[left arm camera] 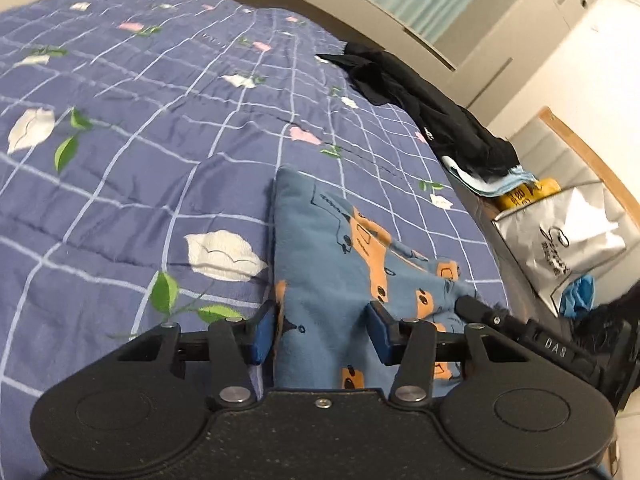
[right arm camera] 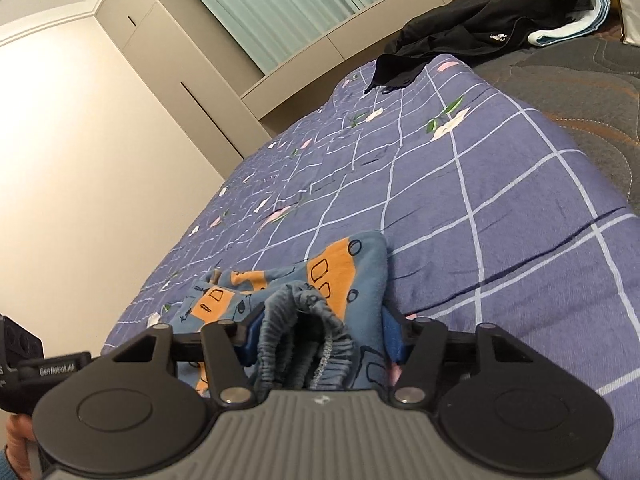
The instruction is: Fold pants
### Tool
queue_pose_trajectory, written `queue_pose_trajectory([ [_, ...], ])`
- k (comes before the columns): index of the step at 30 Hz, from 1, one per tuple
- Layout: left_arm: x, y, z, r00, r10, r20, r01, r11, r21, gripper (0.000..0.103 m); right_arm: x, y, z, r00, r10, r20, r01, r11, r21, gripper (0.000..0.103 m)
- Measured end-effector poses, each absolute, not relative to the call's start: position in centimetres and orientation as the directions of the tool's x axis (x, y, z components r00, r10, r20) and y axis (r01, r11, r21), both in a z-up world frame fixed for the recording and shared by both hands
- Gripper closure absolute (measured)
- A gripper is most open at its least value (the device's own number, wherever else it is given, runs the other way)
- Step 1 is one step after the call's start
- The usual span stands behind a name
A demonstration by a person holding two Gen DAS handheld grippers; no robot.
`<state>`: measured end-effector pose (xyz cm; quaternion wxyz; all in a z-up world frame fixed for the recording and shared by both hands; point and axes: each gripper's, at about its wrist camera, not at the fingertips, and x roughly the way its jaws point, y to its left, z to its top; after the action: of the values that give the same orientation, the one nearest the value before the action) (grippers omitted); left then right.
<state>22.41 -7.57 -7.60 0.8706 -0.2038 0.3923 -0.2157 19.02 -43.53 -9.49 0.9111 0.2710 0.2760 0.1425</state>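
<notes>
The pants point(left arm camera: 336, 256) are small, blue with orange car prints, and lie bunched on the purple checked quilt point(left arm camera: 140, 128). My left gripper point(left arm camera: 320, 330) is open with the blue fabric lying between its blue pads point(left arm camera: 262, 332). In the right wrist view the pants point(right arm camera: 332, 276) show their gathered elastic waistband point(right arm camera: 296, 332). My right gripper point(right arm camera: 316, 336) is open with the waistband between its pads. The right gripper's body shows at the right of the left wrist view point(left arm camera: 552, 346).
A black garment point(left arm camera: 424, 108) lies at the quilt's far right edge, also in the right wrist view point(right arm camera: 480, 20). Folded light-blue cloth point(left arm camera: 496, 182), a yellow box point(left arm camera: 528, 196) and a silver bag point(left arm camera: 560, 240) sit beside the bed. Bare grey mattress point(right arm camera: 580, 92) and beige cabinets point(right arm camera: 168, 64) surround it.
</notes>
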Motion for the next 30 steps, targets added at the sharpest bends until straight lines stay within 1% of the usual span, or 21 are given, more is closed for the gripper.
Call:
queue_pose_trajectory([
  [4,22.3,-8.5,-7.4,0.602,-0.499,-0.623,0.223,0.854,-0.469,0.054,18.9,-43.2,-9.5,0.810,0.399,-0.430,-0.107,0.821,0.561,0.047],
  [6,22.4,-9.1,-7.4,0.597,-0.483,-0.641,0.226,0.867,-0.443,0.052,18.9,-43.2,-9.5,0.811,0.400,-0.428,-0.107,0.820,0.563,0.046],
  [10,22.4,-9.4,-7.5,0.595,-0.473,-0.649,0.216,0.873,-0.438,0.051,19.0,-43.4,-9.7,0.812,0.415,-0.411,-0.113,0.803,0.586,0.044],
  [12,22.5,-9.5,-7.6,0.591,-0.473,-0.653,0.214,0.873,-0.439,0.048,18.9,-43.7,-9.9,0.813,0.423,-0.399,-0.117,0.791,0.601,0.043],
  [17,22.6,-9.5,-7.6,0.589,-0.471,-0.657,0.203,0.872,-0.445,0.047,18.9,-44.5,-10.3,0.813,0.448,-0.372,-0.118,0.752,0.648,0.042],
  [21,22.6,-9.6,-7.6,0.589,-0.471,-0.657,0.201,0.872,-0.446,0.047,18.8,-44.7,-10.4,0.814,0.453,-0.363,-0.123,0.746,0.654,0.041],
  [23,22.6,-9.5,-7.6,0.588,-0.473,-0.656,0.198,0.871,-0.450,0.047,18.7,-44.8,-10.4,0.816,0.454,-0.358,-0.126,0.743,0.657,0.043],
  [26,22.5,-9.5,-7.6,0.588,-0.475,-0.655,0.199,0.870,-0.452,0.049,18.6,-45.0,-10.6,0.818,0.451,-0.357,-0.120,0.741,0.661,0.050],
  [29,22.4,-9.5,-7.5,0.591,-0.470,-0.656,0.196,0.872,-0.449,0.052,18.5,-44.8,-10.5,0.818,0.445,-0.364,-0.115,0.747,0.654,0.057],
  [30,22.4,-9.5,-7.5,0.592,-0.467,-0.657,0.191,0.873,-0.448,0.054,18.5,-44.7,-10.5,0.817,0.443,-0.368,-0.112,0.749,0.653,0.061],
])
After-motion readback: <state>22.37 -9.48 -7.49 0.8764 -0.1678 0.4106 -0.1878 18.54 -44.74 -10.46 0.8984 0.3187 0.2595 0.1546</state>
